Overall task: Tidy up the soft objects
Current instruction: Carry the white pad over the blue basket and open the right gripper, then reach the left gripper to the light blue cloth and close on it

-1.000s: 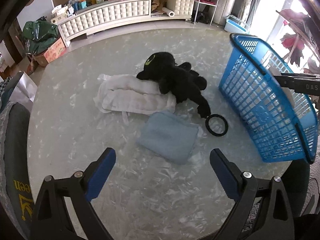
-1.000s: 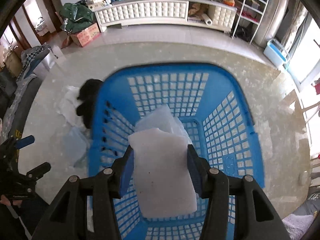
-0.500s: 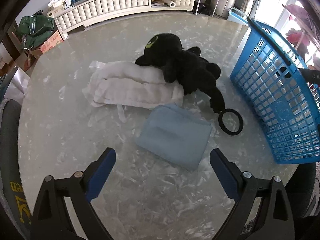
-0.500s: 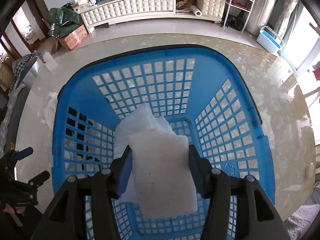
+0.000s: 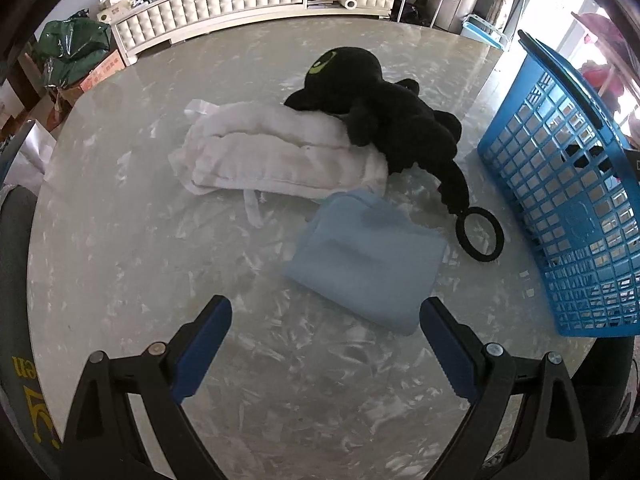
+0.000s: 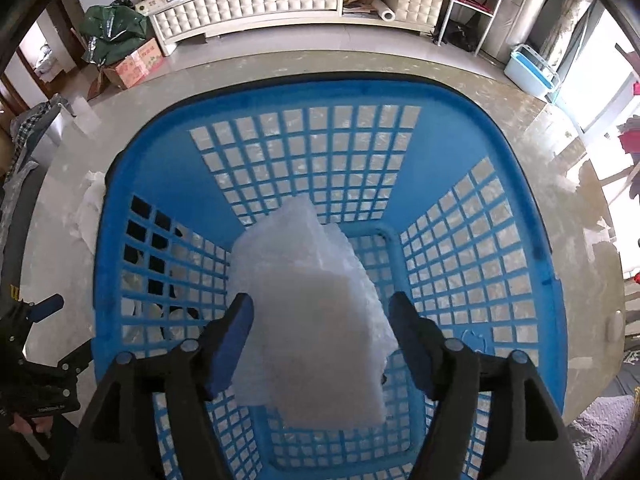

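drop-off step — right gripper [image 6: 322, 340] inside the blue basket [image 6: 172, 184], jaws look parted around the white pad [image 6: 316, 320], grip unclear. left gripper [image 5: 324, 344] spread wide, empty, facing blue cloth [image 5: 368, 264] — probably next.

Yellow print on dark object [image 5: 24, 396] at the left edge, left of the counter [image 5: 140, 240]: rotated letters "en" readable; the larger characters below them cannot be made out.
Moulding on blue basket [image 5: 576, 220] wall, right of the counter: a round embossed emblem, not legible.
Cardboard box [image 6: 138, 65] on the floor beyond the basket: red print, too small to read.
Other gripper's body [image 6: 52, 408], left of the basket: a line of small pale lettering, illegible.
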The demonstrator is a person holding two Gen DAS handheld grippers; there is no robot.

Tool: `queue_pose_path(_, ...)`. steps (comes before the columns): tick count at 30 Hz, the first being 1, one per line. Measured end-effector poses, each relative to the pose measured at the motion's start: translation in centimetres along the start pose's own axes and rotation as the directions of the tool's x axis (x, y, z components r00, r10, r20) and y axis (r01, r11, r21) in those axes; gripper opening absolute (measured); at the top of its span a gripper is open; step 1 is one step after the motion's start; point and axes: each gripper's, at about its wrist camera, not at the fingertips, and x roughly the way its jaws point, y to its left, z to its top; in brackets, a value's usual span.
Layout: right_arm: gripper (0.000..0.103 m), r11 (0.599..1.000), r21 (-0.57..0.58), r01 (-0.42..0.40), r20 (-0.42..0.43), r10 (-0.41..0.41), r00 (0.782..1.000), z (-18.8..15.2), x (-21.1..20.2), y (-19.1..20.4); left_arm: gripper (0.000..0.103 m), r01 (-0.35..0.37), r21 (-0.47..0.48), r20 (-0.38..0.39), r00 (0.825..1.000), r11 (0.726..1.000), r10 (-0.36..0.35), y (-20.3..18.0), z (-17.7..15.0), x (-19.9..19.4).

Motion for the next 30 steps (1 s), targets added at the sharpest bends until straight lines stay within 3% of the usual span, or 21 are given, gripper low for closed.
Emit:
queue_pose_path(8,0.085,1.000,0.012,0.000,0.002,0.000,1.000,-0.1,-0.9,-1.8,0.094,0.017,0.008,-0.004,1.000,1.000,-0.017,0.9,0.2,0.6)
queue_pose_path(11,0.096,1.000,0.012,-0.021,0.027,0.021,0.999,-0.1,-2.1,-1.9,0.094,0.025,0.016,-0.018,1.000,1.000,-0.025,0.5,0.4,1.4)
queue_pose_path(21,0.096,0.998,-0.048,-0.048,0.065,0.051,0.997,-1.3,-4.8,-1.6,0.094,0.038,-0.028,-0.027,0.999,0.999,-0.039,2.2,1.4,2.9)
queue_pose_path(30,0.096,0.999,-0.031,-0.042,0.040,0.044,0.998,-2.5,-4.5,-2.5,0.094,0.071,-0.016,-0.051,0.996,0.997,-0.072,3.6,5.3,3.9)
